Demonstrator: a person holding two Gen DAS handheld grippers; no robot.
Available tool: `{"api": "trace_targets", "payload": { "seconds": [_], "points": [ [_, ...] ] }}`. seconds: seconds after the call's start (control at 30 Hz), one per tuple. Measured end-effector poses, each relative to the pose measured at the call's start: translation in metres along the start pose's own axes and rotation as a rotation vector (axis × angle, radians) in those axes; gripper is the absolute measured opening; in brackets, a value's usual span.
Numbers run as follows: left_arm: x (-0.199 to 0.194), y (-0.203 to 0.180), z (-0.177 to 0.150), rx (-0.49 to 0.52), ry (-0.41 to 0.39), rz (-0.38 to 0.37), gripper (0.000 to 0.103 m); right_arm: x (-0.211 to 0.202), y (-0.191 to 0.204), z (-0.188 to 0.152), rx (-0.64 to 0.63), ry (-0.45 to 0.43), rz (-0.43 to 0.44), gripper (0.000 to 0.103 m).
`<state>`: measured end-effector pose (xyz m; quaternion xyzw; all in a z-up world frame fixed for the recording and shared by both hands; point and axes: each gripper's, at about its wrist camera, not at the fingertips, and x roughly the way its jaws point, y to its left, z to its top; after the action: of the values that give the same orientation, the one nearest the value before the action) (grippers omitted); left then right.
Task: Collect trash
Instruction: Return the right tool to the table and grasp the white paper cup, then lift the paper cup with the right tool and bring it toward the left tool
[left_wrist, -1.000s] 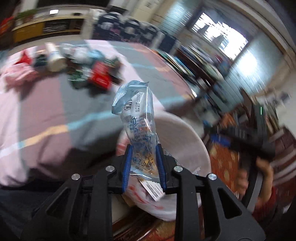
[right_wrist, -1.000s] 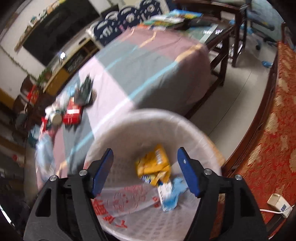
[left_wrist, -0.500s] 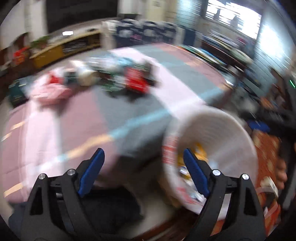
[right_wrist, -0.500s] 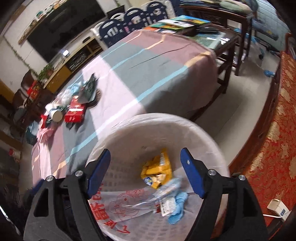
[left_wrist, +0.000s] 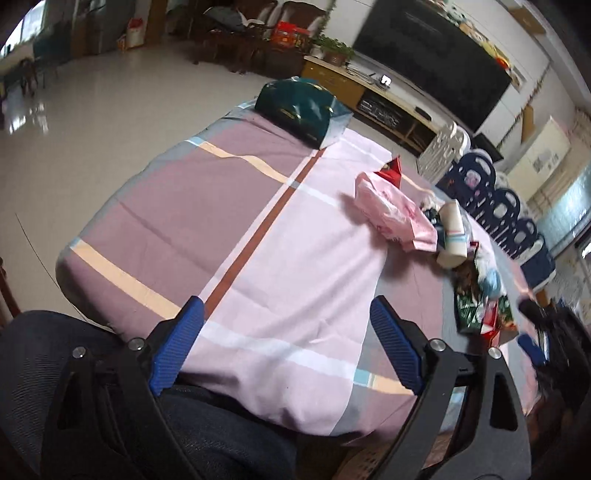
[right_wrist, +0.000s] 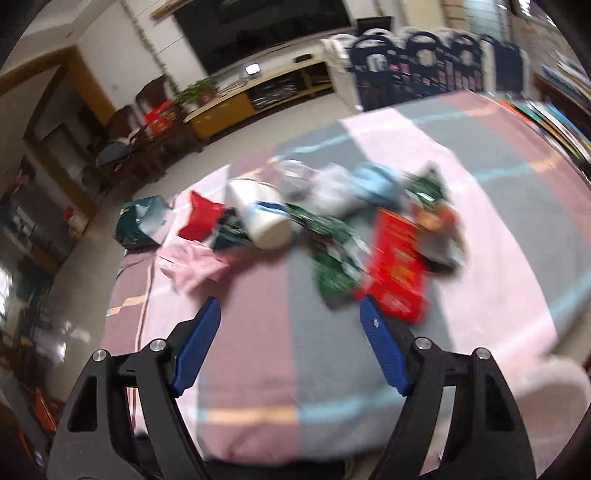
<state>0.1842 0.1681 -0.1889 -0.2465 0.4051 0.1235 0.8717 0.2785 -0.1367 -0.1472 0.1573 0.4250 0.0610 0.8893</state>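
Observation:
The trash lies in a heap on the patchwork tablecloth (right_wrist: 258, 350): a red packet (right_wrist: 397, 266), a green wrapper (right_wrist: 332, 254), a tipped paper cup (right_wrist: 264, 218), a pink packet (right_wrist: 192, 262) and a light blue wrapper (right_wrist: 376, 184). My right gripper (right_wrist: 290, 306) hangs open and empty in front of the heap, short of it. In the left wrist view the pink packet (left_wrist: 395, 218), the cup (left_wrist: 452, 236) and the green wrapper (left_wrist: 469, 310) lie at the right. My left gripper (left_wrist: 286, 308) hovers over bare cloth, its jaws opening with nothing between them.
A dark teal bag (left_wrist: 299, 107) stands at the table's far corner. The white bin's rim (right_wrist: 554, 387) shows at the lower right of the right wrist view. A person's dark trouser leg (left_wrist: 221, 435) is under my left gripper. Stacked chairs (right_wrist: 424, 62) stand behind the table.
My left gripper let go of the clear wrapper over the bin, opened wide and swung left over the table. My right gripper left the bin and now faces the trash heap.

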Motion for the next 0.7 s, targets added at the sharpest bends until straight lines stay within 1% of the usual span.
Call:
{"api": "trace_targets", "payload": {
  "seconds": [0.03,0.07,0.13,0.17,0.2,0.27,0.33,0.4,0.43,0.47,0.5,0.53,0.57,0.6,0.7],
  "points": [
    [-0.003,0.005,0.0,-0.015,-0.003,-0.019,0.091,0.013,0.015,0.01,-0.043,0.001,-0.007,0.077],
    [-0.004,0.009,0.001,-0.034,-0.011,-0.04,0.091,0.028,0.031,0.019,-0.097,-0.001,-0.037,0.077],
    [-0.007,0.01,-0.002,-0.062,-0.033,-0.06,0.092,0.06,0.064,0.038,-0.236,-0.022,-0.15,0.076],
    [-0.007,0.01,-0.003,-0.07,-0.042,-0.064,0.093,0.075,0.074,0.046,-0.281,-0.023,-0.186,0.076],
    [-0.005,0.008,-0.004,-0.071,-0.046,-0.067,0.093,0.094,0.083,0.056,-0.313,-0.014,-0.224,0.076],
    [-0.004,0.006,-0.003,-0.058,-0.049,-0.065,0.093,0.124,0.089,0.069,-0.334,0.011,-0.298,0.076],
    [-0.004,0.003,-0.003,-0.046,-0.053,-0.059,0.093,0.15,0.087,0.076,-0.331,0.047,-0.343,0.076],
    [-0.004,0.002,-0.003,-0.041,-0.059,-0.059,0.093,0.167,0.082,0.076,-0.321,0.102,-0.351,0.075],
    [-0.006,0.002,-0.003,-0.039,-0.06,-0.062,0.093,0.172,0.078,0.075,-0.305,0.114,-0.326,0.072],
    [-0.007,0.002,-0.003,-0.038,-0.061,-0.065,0.093,0.172,0.077,0.074,-0.288,0.108,-0.298,0.068],
    [-0.007,0.003,-0.003,-0.039,-0.061,-0.066,0.093,0.171,0.074,0.073,-0.277,0.113,-0.274,0.058],
    [-0.006,0.003,-0.003,-0.045,-0.059,-0.067,0.093,0.169,0.074,0.071,-0.273,0.117,-0.258,0.052],
    [-0.005,0.004,-0.003,-0.051,-0.055,-0.07,0.093,0.167,0.075,0.067,-0.278,0.113,-0.258,0.049],
    [-0.004,0.005,-0.002,-0.06,-0.05,-0.074,0.093,0.163,0.075,0.065,-0.292,0.111,-0.249,0.042],
    [-0.005,0.008,-0.001,-0.082,-0.046,-0.082,0.093,0.155,0.074,0.06,-0.294,0.119,-0.2,0.04]
  ]
}}
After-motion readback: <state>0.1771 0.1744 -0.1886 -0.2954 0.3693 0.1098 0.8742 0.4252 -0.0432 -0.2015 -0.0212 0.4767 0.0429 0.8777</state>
